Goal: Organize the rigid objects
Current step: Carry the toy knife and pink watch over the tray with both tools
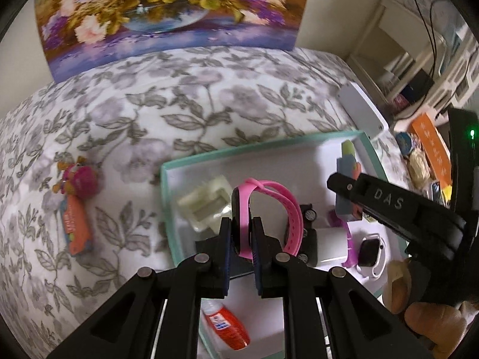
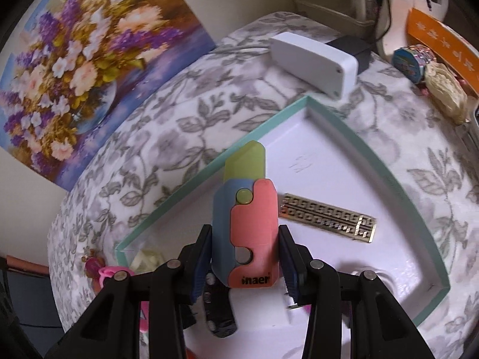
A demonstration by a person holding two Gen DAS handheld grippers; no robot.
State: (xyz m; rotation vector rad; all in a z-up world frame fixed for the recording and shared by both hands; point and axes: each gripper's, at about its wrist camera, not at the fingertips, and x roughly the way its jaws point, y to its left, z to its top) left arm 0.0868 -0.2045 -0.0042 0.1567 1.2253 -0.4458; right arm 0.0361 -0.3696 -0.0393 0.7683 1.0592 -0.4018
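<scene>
From the left wrist view, the left gripper (image 1: pixel 242 239) pinches the dark body of a pink watch (image 1: pixel 263 209) between its blue pads; the strap loops up and to the right of the fingers. The watch hangs over a shallow tray with a teal rim (image 1: pixel 167 209) that sits on a grey floral cloth (image 1: pixel 149 104). In the tray lie a cream plastic part (image 1: pixel 206 206) just left of the watch, a white block (image 1: pixel 330 246), a white-cased watch (image 1: pixel 369 252) at the right, and an orange and white tube (image 1: pixel 226 326) below the fingers. The right gripper (image 1: pixel 344 190) reaches in from the right, carrying a blue and pink toy knife (image 1: pixel 347 176). An orange packet with a pink keyring (image 1: pixel 76 206) lies on the cloth, well left of the tray.

From the right wrist view, the right gripper (image 2: pixel 244 257) clamps the toy knife (image 2: pixel 245 221) by its sides, its yellow-green blade pointing away from the camera. It is held above the tray's white floor (image 2: pixel 329 155). A gold patterned strip (image 2: pixel 327 217) lies flat in the tray, just right of the knife. A white box (image 2: pixel 314 59) rests on the cloth beyond the tray's far corner.
</scene>
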